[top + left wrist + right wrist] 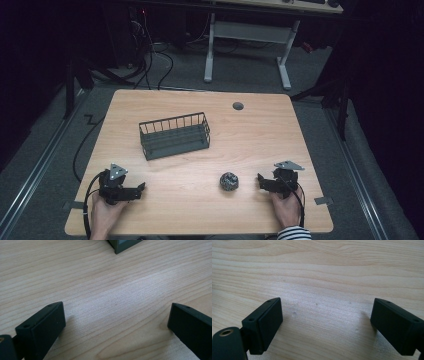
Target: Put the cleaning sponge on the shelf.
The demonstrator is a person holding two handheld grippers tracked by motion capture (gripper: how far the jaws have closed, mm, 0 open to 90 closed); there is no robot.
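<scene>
A dark wire basket (175, 135) stands near the middle of the wooden table (200, 105), and its corner (122, 245) shows at the top of the left gripper view. A small dark mottled ball (229, 181) lies on the table toward the front right. My left gripper (141, 188) rests at the front left, held by a hand, open with bare wood between its jaws (116, 322). My right gripper (260, 179) sits at the front right, just right of the ball, open over bare wood (325, 320).
A round cable hole (238, 106) is at the table's back edge. Behind the table stand a white desk frame (247, 45) and loose cables (150, 60) on the grey floor. A striped sleeve (294, 233) enters at the bottom right.
</scene>
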